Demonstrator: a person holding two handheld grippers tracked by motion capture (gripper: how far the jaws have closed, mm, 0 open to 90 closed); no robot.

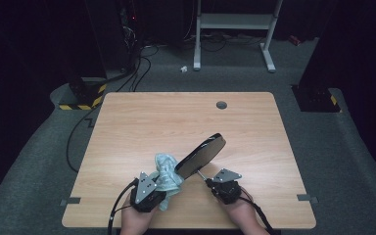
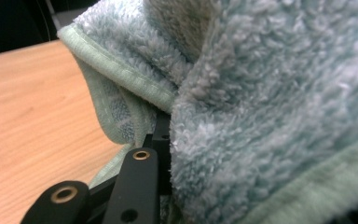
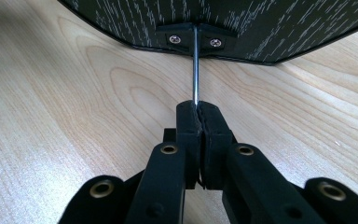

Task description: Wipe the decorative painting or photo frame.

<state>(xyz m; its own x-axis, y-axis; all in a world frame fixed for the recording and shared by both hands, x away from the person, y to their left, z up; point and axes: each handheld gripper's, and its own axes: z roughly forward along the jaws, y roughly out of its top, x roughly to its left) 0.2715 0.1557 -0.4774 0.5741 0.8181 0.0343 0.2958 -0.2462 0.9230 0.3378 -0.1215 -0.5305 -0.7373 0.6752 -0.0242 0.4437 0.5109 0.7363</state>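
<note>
High view: a black oval board [image 1: 201, 155] is held tilted above the wooden table [image 1: 142, 122] by the right gripper [image 1: 209, 182], whose jaws are clamped tight on its thin metal rod [image 3: 196, 70]. A pale green fluffy cloth [image 1: 165, 177] is bunched in the left gripper [image 1: 162, 188], touching the board's lower edge; how far those jaws are closed cannot be told.

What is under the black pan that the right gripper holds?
Under the raised pan lies bare wooden table. The cloth touches its lower edge; the part behind is hidden.
</note>
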